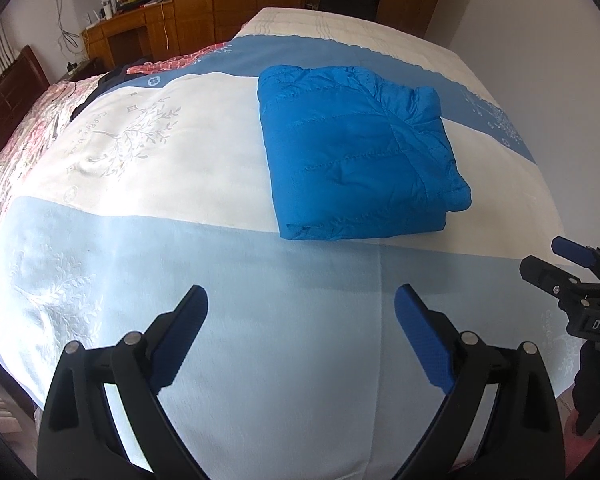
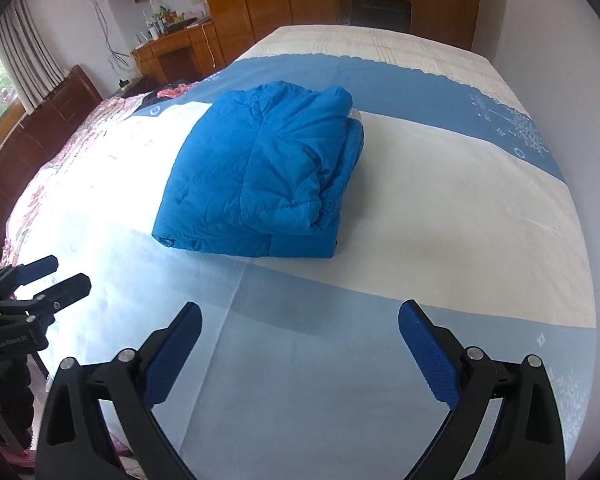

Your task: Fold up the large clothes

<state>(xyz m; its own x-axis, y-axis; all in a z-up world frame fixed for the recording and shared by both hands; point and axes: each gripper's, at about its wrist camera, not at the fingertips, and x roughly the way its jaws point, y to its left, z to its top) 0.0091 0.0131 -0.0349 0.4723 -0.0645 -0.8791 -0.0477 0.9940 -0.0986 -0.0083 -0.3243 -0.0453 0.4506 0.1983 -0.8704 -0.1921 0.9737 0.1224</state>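
A bright blue quilted puffer jacket (image 1: 360, 152), folded into a compact rectangular bundle, is seen lying on the white band of a blue-and-white patterned bedspread (image 1: 220, 360), at about 1 o'clock from the left gripper (image 1: 300, 344) and 11 o'clock from the right gripper (image 2: 300, 356). Both pairs of fingers are held spread wide, nothing gripped, well short of the bundle. The jacket is judged light, soft and springy, its smooth shell likely slippery; its layers may puff apart. A hold is best taken at the thick folded edge nearest the grippers, through all layers.
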